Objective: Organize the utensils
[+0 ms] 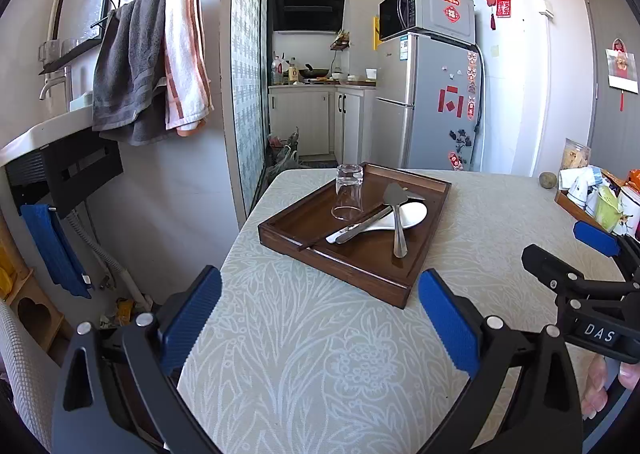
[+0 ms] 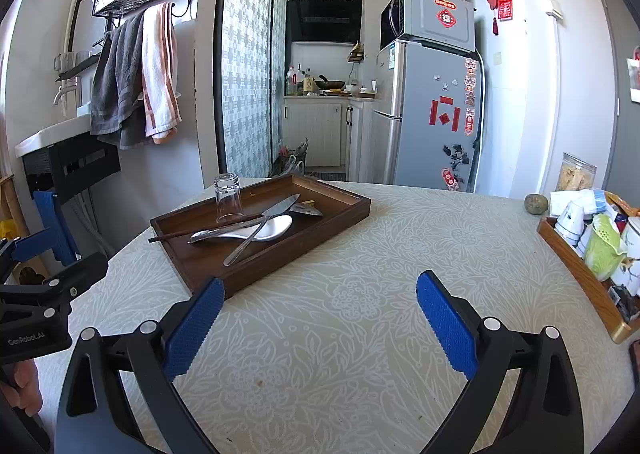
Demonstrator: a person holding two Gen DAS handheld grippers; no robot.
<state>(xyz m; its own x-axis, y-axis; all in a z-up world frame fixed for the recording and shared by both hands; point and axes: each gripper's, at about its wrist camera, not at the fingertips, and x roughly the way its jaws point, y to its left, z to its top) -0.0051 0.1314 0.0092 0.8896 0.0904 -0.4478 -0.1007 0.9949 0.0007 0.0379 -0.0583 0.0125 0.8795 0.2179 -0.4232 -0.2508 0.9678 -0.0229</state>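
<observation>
Left gripper [image 1: 320,318]: my jaws wide, empty.
Right gripper [image 2: 318,324]: same, ready.
Dark wooden tray [image 2: 320,224]: eleven o'clock; steel utensils [image 2: 256,232] crossed, unsorted.

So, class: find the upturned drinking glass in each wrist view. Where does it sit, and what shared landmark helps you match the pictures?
Left wrist view: the glass stands upside down in the wooden tray, just above centre.
Right wrist view: the glass stands at the tray's far left corner, left of centre.
Shared landmark: the grey fridge behind the table.
</observation>
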